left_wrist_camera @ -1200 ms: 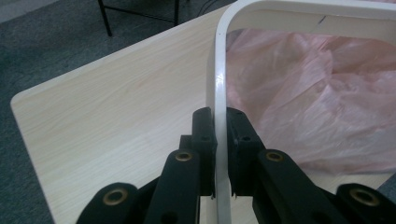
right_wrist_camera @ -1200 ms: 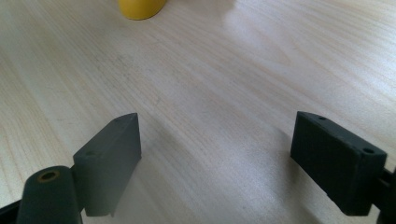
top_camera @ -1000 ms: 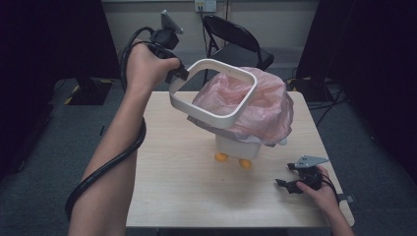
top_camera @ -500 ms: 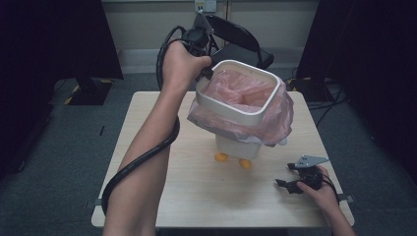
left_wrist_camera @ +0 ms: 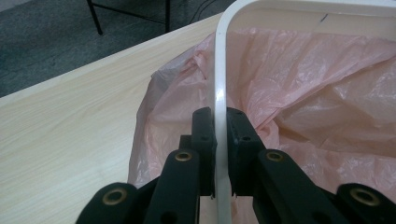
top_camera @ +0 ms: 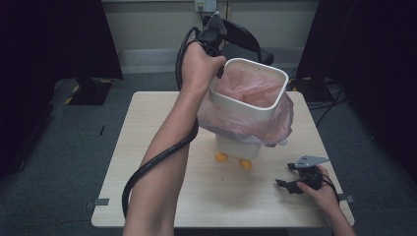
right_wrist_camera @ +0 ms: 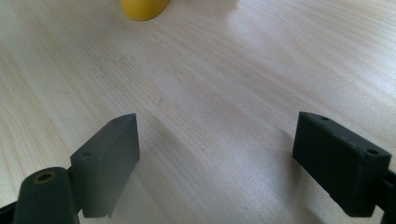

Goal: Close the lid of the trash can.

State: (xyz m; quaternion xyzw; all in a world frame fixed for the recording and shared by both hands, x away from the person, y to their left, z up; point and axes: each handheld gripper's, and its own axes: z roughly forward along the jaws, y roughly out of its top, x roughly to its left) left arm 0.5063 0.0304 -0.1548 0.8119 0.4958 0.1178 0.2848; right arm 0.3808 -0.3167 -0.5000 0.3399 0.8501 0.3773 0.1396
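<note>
A white frame (top_camera: pixel 249 88) is being seated on a small bin (top_camera: pixel 238 145) lined with a pink bag (top_camera: pixel 246 123), which stands just past the middle of the worktop (top_camera: pixel 147 162), toward its one o'clock side. The left gripper (left_wrist_camera: pixel 219 135), at about eleven o'clock of the bin in the high view, has its fingers (left_wrist_camera: pixel 204 133) clamped on the thin edge of the frame, with the bag's film bunched beneath. The right gripper (top_camera: pixel 300 179) rests on the worktop at five o'clock of the bin, fingers (right_wrist_camera: pixel 109 161) wide apart and holding nothing.

To finish the fit well, the frame should probably be lowered level, not corner-first, so the bag is pinned evenly all round. The free gripper could steady the bin's base near its yellow feet (top_camera: pixel 222 157), since a one-sided push may tip so light a bin.
</note>
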